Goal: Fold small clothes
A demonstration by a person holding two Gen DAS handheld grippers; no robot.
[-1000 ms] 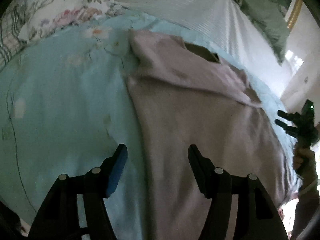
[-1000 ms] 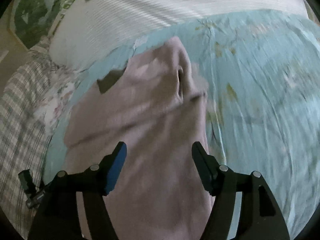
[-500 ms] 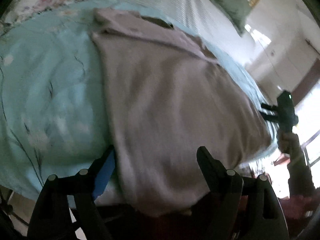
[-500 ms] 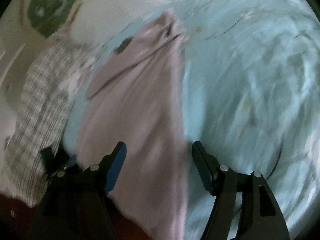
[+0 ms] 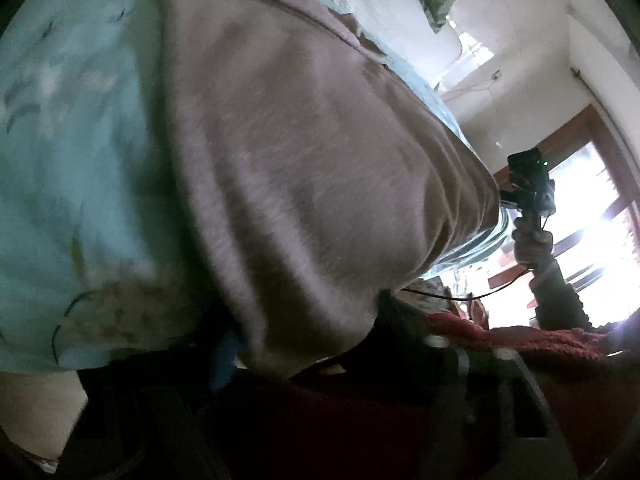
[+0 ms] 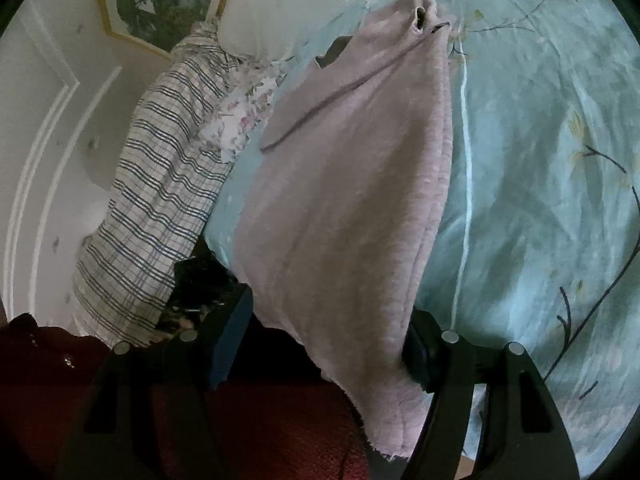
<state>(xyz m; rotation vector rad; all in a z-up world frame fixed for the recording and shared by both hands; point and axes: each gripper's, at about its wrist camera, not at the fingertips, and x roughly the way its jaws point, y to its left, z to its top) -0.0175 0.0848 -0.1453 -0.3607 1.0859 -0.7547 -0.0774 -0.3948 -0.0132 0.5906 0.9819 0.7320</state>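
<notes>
A mauve-grey knit garment (image 6: 352, 184) lies lengthwise on a bed covered by a pale blue floral sheet (image 6: 540, 160), its neck end pointing toward the pillows and its lower hem hanging over the near edge of the bed. In the left wrist view the same garment (image 5: 312, 168) fills most of the frame, draped over the mattress edge with the blue sheet (image 5: 80, 160) showing to its left.

The right gripper (image 6: 328, 344) is spread wide, with the hem hanging down between its two fingers. The blue-padded finger (image 6: 230, 336) stands apart from the cloth, while the other finger is partly hidden behind the garment's edge; nothing is pinched between them. The left gripper (image 5: 320, 360) sits low in deep shadow under the hanging hem, with only one blue pad (image 5: 224, 356) dimly visible, so whether it grips anything cannot be told.

In the left wrist view the right gripper (image 5: 530, 184) also appears at the far side of the garment, held up by a hand (image 5: 534, 244) against a bright window.

Beyond the garment lie a white ribbed pillow (image 6: 288, 8), a checked blue-and-white cloth (image 6: 160, 184) and a small floral cloth (image 6: 244, 116). A dark red knit fabric (image 6: 256, 432) fills the foreground below the right gripper. A framed picture (image 6: 152, 0) hangs on the white panelled wall.
</notes>
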